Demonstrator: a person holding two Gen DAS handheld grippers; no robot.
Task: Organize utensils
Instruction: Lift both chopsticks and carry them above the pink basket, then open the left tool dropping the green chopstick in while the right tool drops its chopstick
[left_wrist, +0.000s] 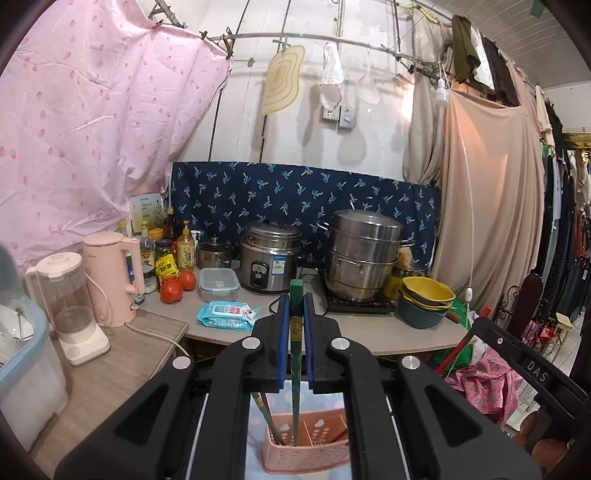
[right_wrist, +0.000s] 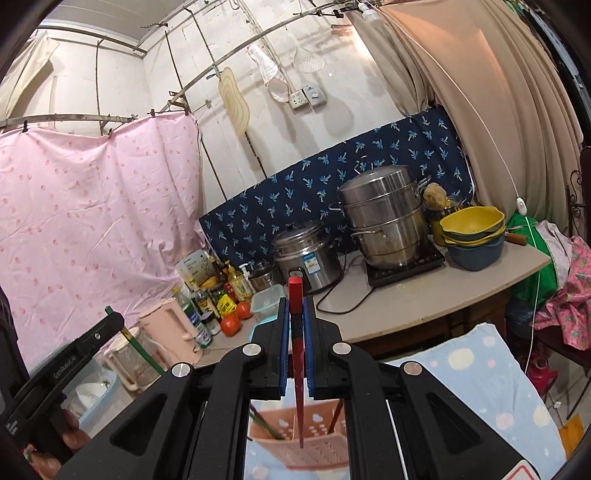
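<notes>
Behind you sits a cluttered kitchen counter (left_wrist: 369, 332). Your left gripper (left_wrist: 295, 325) clamps a green chopstick (left_wrist: 295, 354), your right gripper (right_wrist: 296, 328) a red chopstick (right_wrist: 297, 354), both tips over the pink holder (left_wrist: 306, 439) (some sticks already inside); neither is dropped yet.

The steamer pot (left_wrist: 364, 254) and rice cooker (left_wrist: 269, 258) are shiny brushed metal. The utensil holder (left_wrist: 306, 443) is perforated pink plastic on soft printed cloth (right_wrist: 480, 380). Both chopsticks, green (left_wrist: 295, 325) and red (right_wrist: 296, 332), look glossy lacquered. The surface (left_wrist: 388, 332) is matt.

Left tongs (left_wrist: 295, 325) clamp green chopstick (left_wrist: 295, 354) above pink basket (left_wrist: 306, 439).
</notes>
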